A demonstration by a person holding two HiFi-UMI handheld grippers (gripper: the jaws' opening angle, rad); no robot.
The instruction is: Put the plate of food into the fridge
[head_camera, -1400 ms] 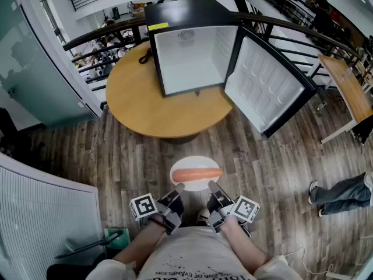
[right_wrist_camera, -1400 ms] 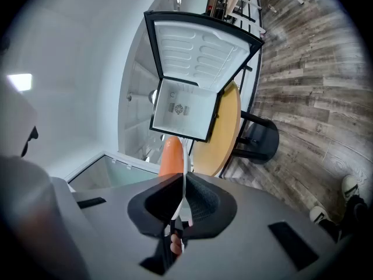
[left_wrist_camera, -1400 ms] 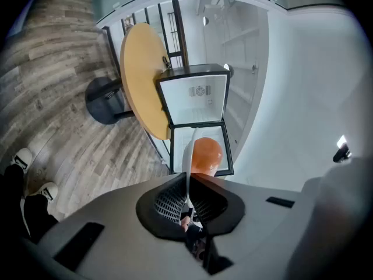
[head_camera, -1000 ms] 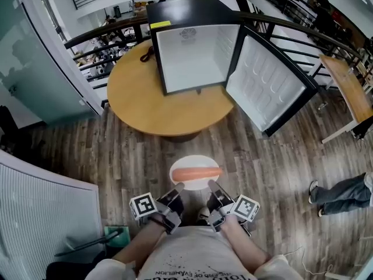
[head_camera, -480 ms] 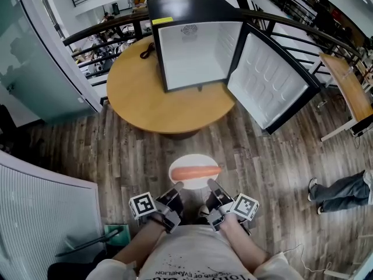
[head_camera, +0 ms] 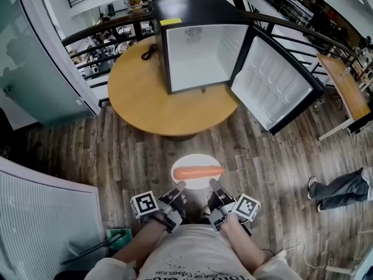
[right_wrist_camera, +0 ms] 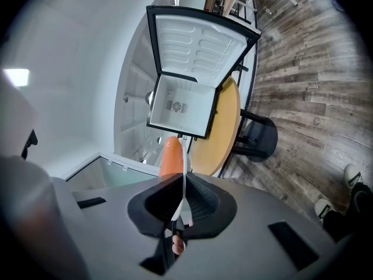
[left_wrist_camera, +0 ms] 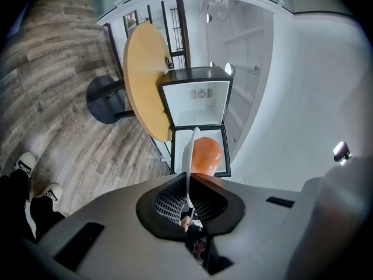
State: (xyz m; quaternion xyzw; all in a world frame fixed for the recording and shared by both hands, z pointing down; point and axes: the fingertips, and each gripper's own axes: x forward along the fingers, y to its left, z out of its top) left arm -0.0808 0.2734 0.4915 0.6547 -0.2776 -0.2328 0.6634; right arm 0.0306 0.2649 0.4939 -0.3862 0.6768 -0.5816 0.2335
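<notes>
**Plate held at both rims, fridge open**

In the head view the white plate (head_camera: 195,161) with orange food (head_camera: 198,172) is at lower centre, over the wooden floor. The left gripper (head_camera: 179,186) is clamped on its left rim, the right gripper (head_camera: 212,183) on its right rim. The fridge (head_camera: 198,51) stands open on the table (head_camera: 140,98) at top centre, well apart.

A fridge (head_camera: 201,51) stands on the far side of a round desk (head_camera: 145,104), its door (head_camera: 280,86) swung open to the right. Nearer, over the floor (head_camera: 134,156), a plate (head_camera: 195,161) carrying food (head_camera: 198,172) sits between the left claw (head_camera: 178,186) and the right claw (head_camera: 212,184), which grip its near rim.
</notes>
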